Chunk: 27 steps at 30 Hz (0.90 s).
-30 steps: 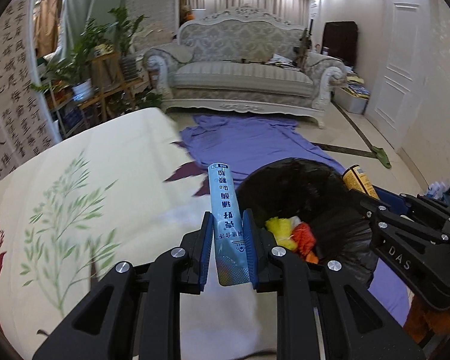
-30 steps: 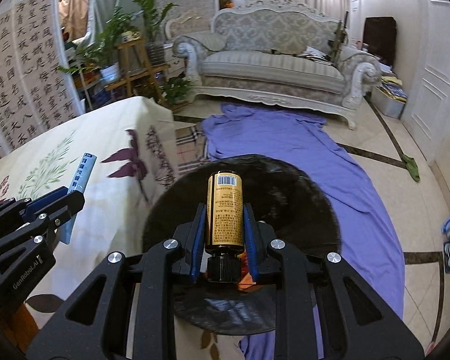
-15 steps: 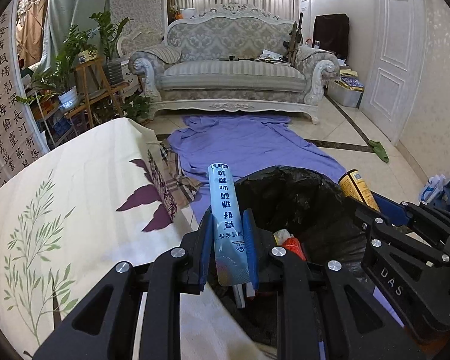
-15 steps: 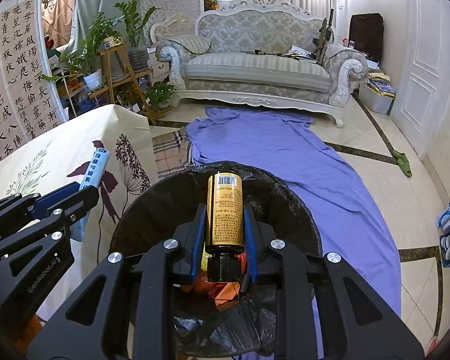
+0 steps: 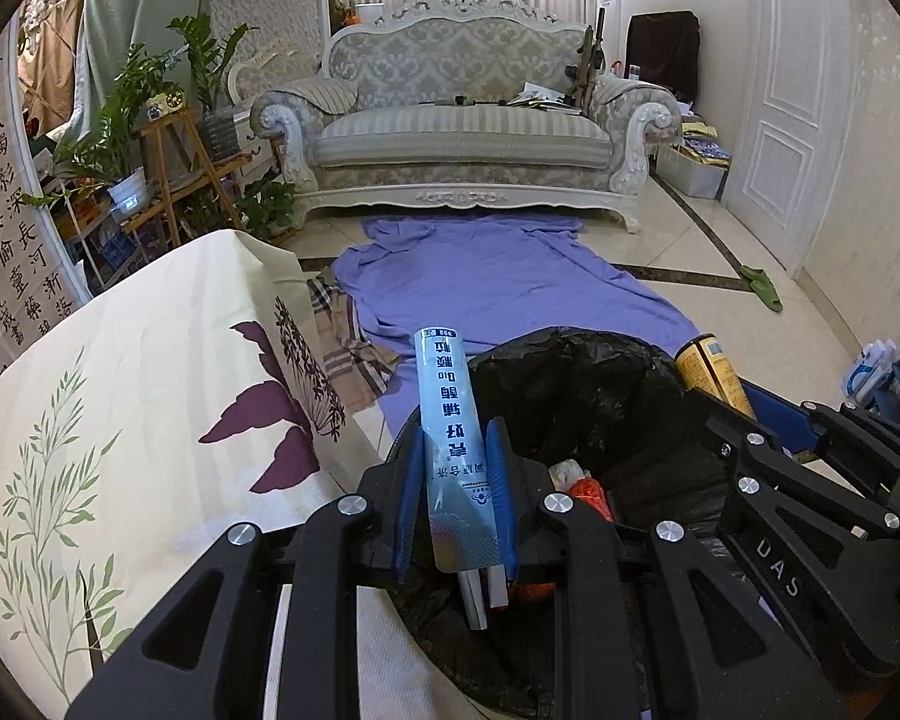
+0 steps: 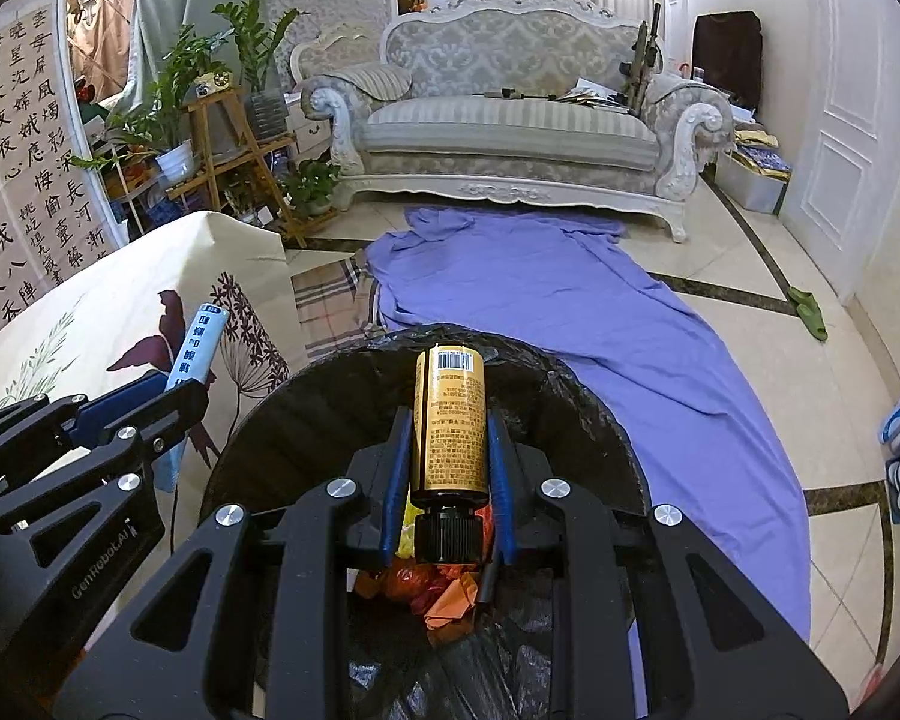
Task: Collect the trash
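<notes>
Trash in the black-lined bin point(image 6: 570, 396) we half see; left hand-held gripper point(image 5: 453, 468) clamps a blue tube point(image 5: 450, 414), right hand-held gripper point(image 6: 450, 456) a yellow bottle point(image 6: 450, 420).

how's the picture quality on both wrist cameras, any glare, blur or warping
Left wrist view: sharp, strong fisheye bowing of the white door, dark vignetted corners, ceiling spotlights glaring. Right wrist view: equally sharp, barcode on the yellow bottle legible, glossy trash bag catching light.

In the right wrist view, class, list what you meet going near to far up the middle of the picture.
Yellow bottle with black cap held in the right gripper → far rim of the black-lined trash bin → purple sheet on the floor → ornate grey sofa.
</notes>
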Motion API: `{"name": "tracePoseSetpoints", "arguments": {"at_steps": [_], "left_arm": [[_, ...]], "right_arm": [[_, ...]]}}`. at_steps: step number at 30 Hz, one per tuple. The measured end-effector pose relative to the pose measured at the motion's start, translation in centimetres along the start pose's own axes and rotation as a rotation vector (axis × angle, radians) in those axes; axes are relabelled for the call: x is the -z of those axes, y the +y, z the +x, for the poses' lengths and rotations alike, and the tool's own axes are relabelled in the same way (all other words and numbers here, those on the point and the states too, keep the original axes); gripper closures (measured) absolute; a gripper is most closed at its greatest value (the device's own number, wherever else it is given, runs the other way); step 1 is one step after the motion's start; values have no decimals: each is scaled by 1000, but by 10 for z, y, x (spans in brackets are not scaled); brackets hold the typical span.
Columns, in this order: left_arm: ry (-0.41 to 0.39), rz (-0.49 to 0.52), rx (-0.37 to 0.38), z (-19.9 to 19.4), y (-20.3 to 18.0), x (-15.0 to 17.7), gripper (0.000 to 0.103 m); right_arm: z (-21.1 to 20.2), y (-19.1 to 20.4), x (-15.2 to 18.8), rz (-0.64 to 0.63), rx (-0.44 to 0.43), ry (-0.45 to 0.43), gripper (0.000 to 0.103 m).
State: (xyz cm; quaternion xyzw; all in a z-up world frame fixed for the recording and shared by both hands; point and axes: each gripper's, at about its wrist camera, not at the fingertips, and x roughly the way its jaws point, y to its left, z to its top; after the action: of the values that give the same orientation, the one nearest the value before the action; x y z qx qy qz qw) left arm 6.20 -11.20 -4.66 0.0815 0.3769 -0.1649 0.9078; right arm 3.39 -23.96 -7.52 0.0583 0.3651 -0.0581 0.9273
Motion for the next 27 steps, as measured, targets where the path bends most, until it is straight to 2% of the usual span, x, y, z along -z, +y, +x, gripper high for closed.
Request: {"name": "tracePoseSetpoints", "arguments": {"at_steps": [3,4,5,8,15,27], "left_arm": [[9,-10,-5,1,1,0,70],[8,-14,-7,2,1,-1,58],[3,-22,-9,1,2,-1,48],[-10,-32,-13,-3,4,-2,32],[-15,-51,-41,-6,9,0,24],[-72,-55,-102,-39,17,7,19]], "right_arm": [[1,0,-2,1,-1,7,76],[1,-1,-2,2,2,4,73],[0,-1,-2,3,6,-1,64],[-2,-2,-1,7,14,-7,62],[-14,-4,-2,22,60,-43,44],[-45,2,6,12,90,-77,35]]}}
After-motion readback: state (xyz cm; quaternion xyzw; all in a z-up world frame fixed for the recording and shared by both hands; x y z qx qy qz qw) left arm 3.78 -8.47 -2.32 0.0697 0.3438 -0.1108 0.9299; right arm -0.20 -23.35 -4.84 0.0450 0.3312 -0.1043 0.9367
